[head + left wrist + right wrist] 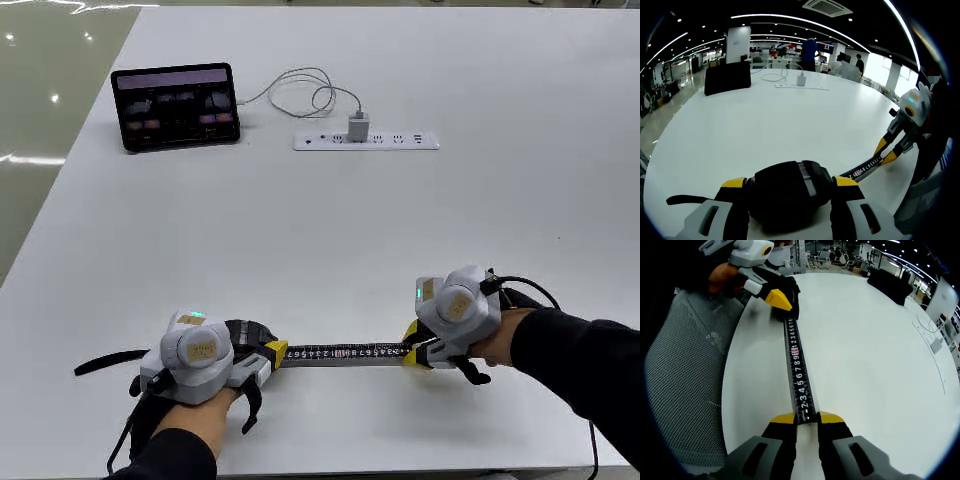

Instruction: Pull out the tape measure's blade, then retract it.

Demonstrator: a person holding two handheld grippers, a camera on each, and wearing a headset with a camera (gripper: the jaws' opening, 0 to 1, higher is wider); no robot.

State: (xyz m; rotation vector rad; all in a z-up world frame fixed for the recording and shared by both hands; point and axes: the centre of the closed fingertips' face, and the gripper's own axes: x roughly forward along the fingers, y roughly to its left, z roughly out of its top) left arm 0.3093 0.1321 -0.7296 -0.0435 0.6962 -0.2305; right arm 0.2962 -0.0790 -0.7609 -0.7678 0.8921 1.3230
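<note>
A black tape measure case lies near the table's front edge, with my left gripper shut on it between its yellow-tipped fingers. In the head view the case sits at lower left under the left gripper. The dark blade with white numbers runs flat along the table to the right. My right gripper is shut on the blade's end; the blade stretches away to the case. In the head view the right gripper is at lower right.
A black tablet stands at the back left. A white power strip with a charger and looped cable lies behind the middle. The table's front edge is close below the grippers. A black strap trails left of the case.
</note>
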